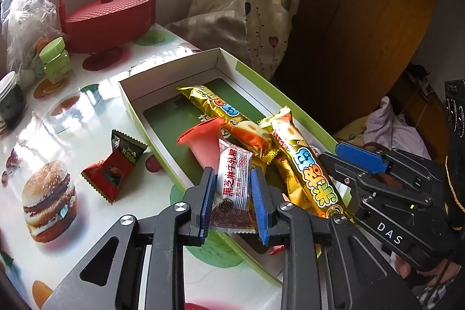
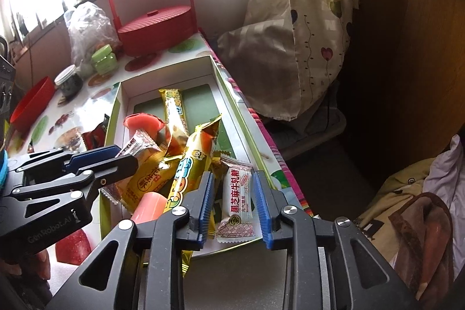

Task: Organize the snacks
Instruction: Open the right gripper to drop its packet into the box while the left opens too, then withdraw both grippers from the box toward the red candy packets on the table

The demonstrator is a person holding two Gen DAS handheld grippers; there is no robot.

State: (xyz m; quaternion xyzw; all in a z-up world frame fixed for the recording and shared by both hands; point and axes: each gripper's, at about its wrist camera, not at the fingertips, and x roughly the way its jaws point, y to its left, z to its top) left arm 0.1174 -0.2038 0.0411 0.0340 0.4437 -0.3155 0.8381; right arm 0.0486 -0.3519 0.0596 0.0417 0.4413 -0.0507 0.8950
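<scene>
Several snacks are already lying in the box (image 1: 186, 179) near the tabletop's right edge. In the left wrist view, the left tool (image 1: 234, 193) is straddling a white candy packet (image 1: 235, 179), jaws narrow, pads barely clear — one red packet (image 1: 113, 167) is waiting outside on the tabletop. In the right wrist view, the right tool (image 2: 234, 205) is flanking another white candy (image 2: 237, 202) inside the box's near end, not pressing.
</scene>
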